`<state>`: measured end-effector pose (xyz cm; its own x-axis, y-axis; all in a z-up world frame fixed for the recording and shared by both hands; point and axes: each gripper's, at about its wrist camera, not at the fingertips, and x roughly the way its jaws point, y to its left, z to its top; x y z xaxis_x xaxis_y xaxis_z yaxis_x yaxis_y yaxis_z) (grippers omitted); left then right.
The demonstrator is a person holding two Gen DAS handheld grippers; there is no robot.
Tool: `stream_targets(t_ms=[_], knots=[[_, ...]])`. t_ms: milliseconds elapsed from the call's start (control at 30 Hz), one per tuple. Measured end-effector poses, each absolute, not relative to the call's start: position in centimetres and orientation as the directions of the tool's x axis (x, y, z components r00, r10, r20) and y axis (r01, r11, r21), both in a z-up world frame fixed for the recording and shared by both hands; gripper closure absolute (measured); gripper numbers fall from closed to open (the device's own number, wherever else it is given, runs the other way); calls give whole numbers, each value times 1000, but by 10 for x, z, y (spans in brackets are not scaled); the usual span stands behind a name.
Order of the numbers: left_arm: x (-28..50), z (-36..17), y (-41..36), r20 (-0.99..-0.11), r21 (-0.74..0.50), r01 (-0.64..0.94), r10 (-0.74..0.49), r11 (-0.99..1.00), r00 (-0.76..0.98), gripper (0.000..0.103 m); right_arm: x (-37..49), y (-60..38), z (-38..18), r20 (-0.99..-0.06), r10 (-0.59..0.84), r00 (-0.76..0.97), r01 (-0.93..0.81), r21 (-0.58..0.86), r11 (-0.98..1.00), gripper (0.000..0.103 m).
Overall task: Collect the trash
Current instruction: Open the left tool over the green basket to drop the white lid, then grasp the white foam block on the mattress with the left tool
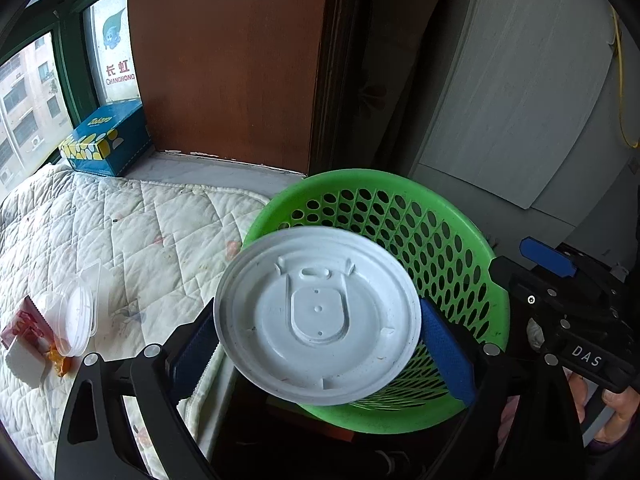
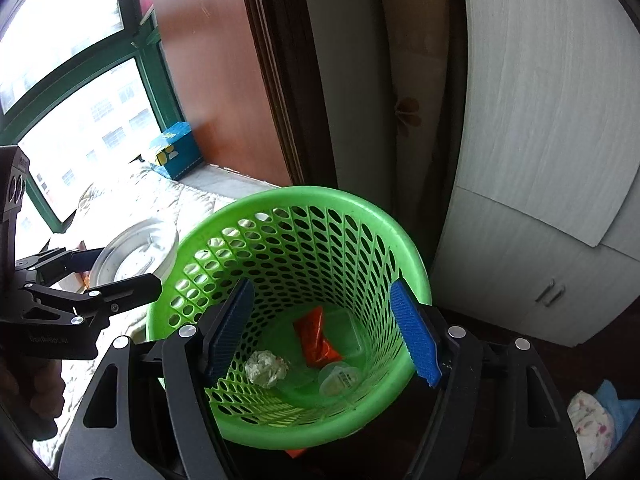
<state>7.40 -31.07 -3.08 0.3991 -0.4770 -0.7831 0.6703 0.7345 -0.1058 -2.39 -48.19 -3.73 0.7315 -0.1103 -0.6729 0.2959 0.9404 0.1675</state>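
Your left gripper (image 1: 318,344) is clamped on a round white plastic cup lid (image 1: 318,316), its blue pads pressing the rim from either side, so the disc rides flat and face-up between them. You hold it that way, I judge, because a thin lid gives little else to grip, and an edge-to-edge pinch keeps it from flexing out. The lid hangs at the near left rim of the green perforated plastic waste basket (image 1: 452,216), partly over its mouth but not yet centred; a release now could let it clip the rim and slide onto the quilted white mattress (image 1: 132,232) to the left.

Your right gripper (image 2: 320,332) has its fingers spread with nothing between them, poised over the basket's near edge and looking down into it.

The basket already holds a crumpled white paper wad (image 2: 266,368), an orange-red foil wrapper (image 2: 317,338) and a small clear plastic cup (image 2: 339,378), all on the bottom, with plenty of room left.

More trash waits on the mattress at far left: a clear plastic tub (image 1: 76,316) lying on its side beside red and white packets (image 1: 22,336). A blue tissue box (image 1: 106,140) sits on the far windowsill.
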Motion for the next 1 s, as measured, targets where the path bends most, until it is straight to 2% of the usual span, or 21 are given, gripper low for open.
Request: stream_targets(t_ms=[300, 567, 700, 1000], knots=[[78, -24, -277, -768, -121, 623, -471, 773, 434, 10, -19, -468, -31, -663, -77, 745, 253, 174, 952, 30], [93, -19, -211, -762, -106, 500, -394, 859, 514, 10, -2, -434, -27, -661, -21, 750, 175, 167, 970, 26], [102, -19, -171, -759, -90, 412, -330, 907, 561, 10, 9, -414, -25, -661, 14, 750, 130, 168, 977, 25], [134, -38, -69, -762, -6, 118, -80, 993, 642, 10, 36, -368, -26, -670, 90, 737, 31, 167, 986, 24]])
